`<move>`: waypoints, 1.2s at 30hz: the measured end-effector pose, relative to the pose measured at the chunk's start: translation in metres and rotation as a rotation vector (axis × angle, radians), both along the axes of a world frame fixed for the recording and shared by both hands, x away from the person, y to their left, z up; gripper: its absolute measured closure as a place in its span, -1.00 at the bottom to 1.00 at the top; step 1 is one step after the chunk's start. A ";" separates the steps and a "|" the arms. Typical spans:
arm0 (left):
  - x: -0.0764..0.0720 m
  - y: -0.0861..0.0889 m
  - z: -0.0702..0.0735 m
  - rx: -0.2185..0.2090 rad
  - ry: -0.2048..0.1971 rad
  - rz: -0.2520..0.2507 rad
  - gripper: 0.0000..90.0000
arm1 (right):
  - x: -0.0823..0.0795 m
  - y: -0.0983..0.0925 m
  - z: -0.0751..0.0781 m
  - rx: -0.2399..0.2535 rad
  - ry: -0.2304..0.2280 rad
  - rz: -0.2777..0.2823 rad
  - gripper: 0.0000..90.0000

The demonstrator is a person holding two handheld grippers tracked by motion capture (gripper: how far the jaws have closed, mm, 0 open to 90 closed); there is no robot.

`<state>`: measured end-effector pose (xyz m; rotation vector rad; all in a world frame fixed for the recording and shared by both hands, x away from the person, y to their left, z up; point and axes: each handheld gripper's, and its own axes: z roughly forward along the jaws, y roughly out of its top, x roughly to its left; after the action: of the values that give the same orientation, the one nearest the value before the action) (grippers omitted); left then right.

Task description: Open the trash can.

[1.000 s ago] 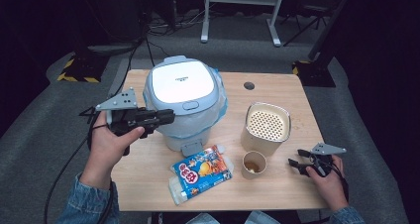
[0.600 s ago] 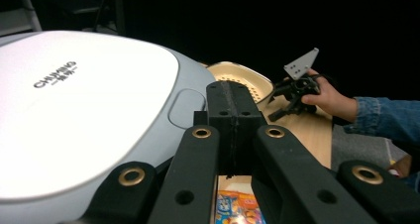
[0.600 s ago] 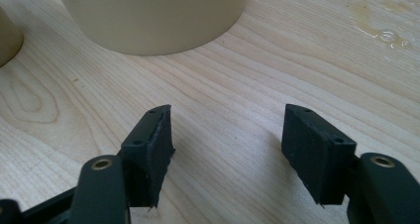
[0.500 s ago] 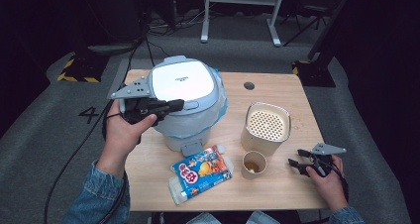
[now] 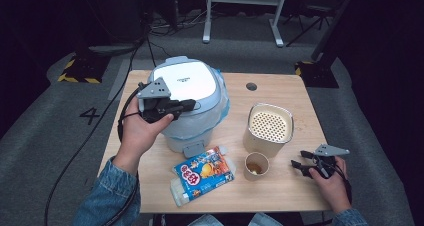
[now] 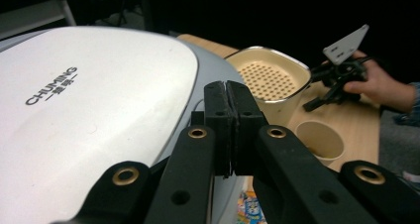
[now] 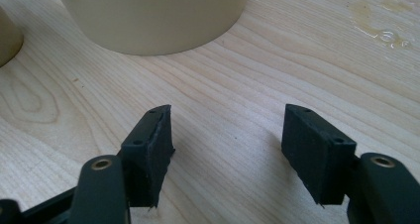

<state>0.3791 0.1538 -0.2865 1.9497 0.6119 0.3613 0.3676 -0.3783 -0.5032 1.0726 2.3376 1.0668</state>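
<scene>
A white and pale-blue rice cooker (image 5: 187, 81) stands at the table's left, lid down. My left gripper (image 5: 191, 104) is shut with nothing in it, its tips over the front left edge of the lid (image 6: 89, 110); in the left gripper view the two pads (image 6: 229, 92) meet. My right gripper (image 5: 297, 165) rests low near the table's right front edge. Its jaws (image 7: 228, 130) stand open over bare wood, pointing toward the beige perforated container (image 7: 148, 16).
The beige container (image 5: 270, 126) stands right of the cooker, with a paper cup (image 5: 256, 165) of brown liquid in front of it. A colourful snack packet (image 5: 202, 173) lies before the cooker. The wooden table (image 5: 280, 196) has a cable hole at the back.
My left hand has moved to the right from beside the cooker, so that its gripper now reaches over the lid. The right hand has not moved.
</scene>
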 end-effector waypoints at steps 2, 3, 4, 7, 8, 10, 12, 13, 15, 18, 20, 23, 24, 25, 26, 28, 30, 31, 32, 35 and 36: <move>0.001 -0.001 -0.001 0.003 -0.005 -0.005 0.94 | 0.000 0.000 0.000 0.000 0.000 0.000 -0.17; 0.001 -0.001 -0.001 0.003 -0.005 -0.005 0.94 | 0.000 0.000 0.000 0.000 0.000 0.000 -0.17; 0.000 -0.002 0.000 0.004 -0.001 0.001 0.95 | 0.000 0.000 0.000 0.001 0.000 0.000 -0.17; 0.000 -0.002 0.001 0.017 -0.004 0.008 0.98 | 0.000 0.000 0.000 0.001 -0.001 0.000 -0.17; -0.001 -0.004 0.003 0.050 -0.020 0.026 0.98 | 0.000 0.000 0.000 0.001 -0.002 0.000 -0.17; -0.002 -0.005 0.004 0.062 -0.015 0.026 0.99 | 0.000 0.000 0.000 -0.001 -0.002 -0.001 -0.17; -0.002 -0.007 0.006 0.092 -0.020 0.029 0.99 | 0.000 0.000 0.000 -0.001 -0.002 -0.002 -0.17; -0.002 -0.008 0.006 0.096 -0.016 0.029 1.00 | 0.000 0.000 0.000 -0.001 -0.002 -0.002 -0.17; -0.002 -0.007 0.006 0.095 -0.009 0.023 1.00 | -0.001 0.000 0.000 0.000 -0.002 -0.002 -0.17; -0.002 -0.007 0.006 0.093 -0.010 0.023 1.00 | -0.001 0.000 0.000 0.000 -0.001 -0.003 -0.17; -0.002 -0.008 0.006 0.103 -0.019 0.032 1.00 | -0.001 0.000 0.000 0.000 -0.002 -0.002 -0.17; -0.002 -0.006 0.006 0.096 -0.013 0.030 1.00 | -0.001 0.000 0.000 -0.001 -0.002 -0.002 -0.17; -0.001 -0.005 0.006 0.084 -0.012 0.029 1.00 | -0.001 0.000 0.000 -0.001 -0.002 -0.003 -0.17; 0.000 -0.004 0.006 0.068 -0.005 0.025 0.99 | 0.000 0.000 0.000 -0.001 -0.002 -0.002 -0.17; 0.001 -0.002 0.005 0.058 -0.003 0.019 0.78 | 0.000 0.000 0.000 -0.001 -0.002 -0.003 -0.17; 0.000 -0.001 0.004 0.045 -0.020 0.025 0.60 | -0.001 0.000 0.000 0.000 -0.001 -0.003 -0.17; -0.003 0.001 0.004 0.016 -0.021 0.005 0.26 | -0.001 0.000 0.000 0.000 -0.002 -0.002 -0.17; -0.008 0.005 0.006 -0.042 -0.020 -0.023 0.19 | -0.001 0.000 0.000 0.000 -0.002 -0.002 -0.17; -0.011 0.007 0.007 -0.066 -0.021 -0.037 0.16 | 0.000 0.000 0.000 -0.001 -0.002 -0.002 -0.17; -0.017 0.011 0.009 -0.086 -0.027 -0.048 0.05 | 0.000 0.000 0.000 0.000 -0.001 -0.003 -0.17; -0.020 0.012 0.009 -0.077 -0.039 -0.044 0.00 | 0.000 0.000 0.000 0.001 -0.002 -0.002 -0.17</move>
<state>0.3587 0.1656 -0.2776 1.8754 0.5490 0.3422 0.3671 -0.3780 -0.5032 1.0743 2.3342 1.0678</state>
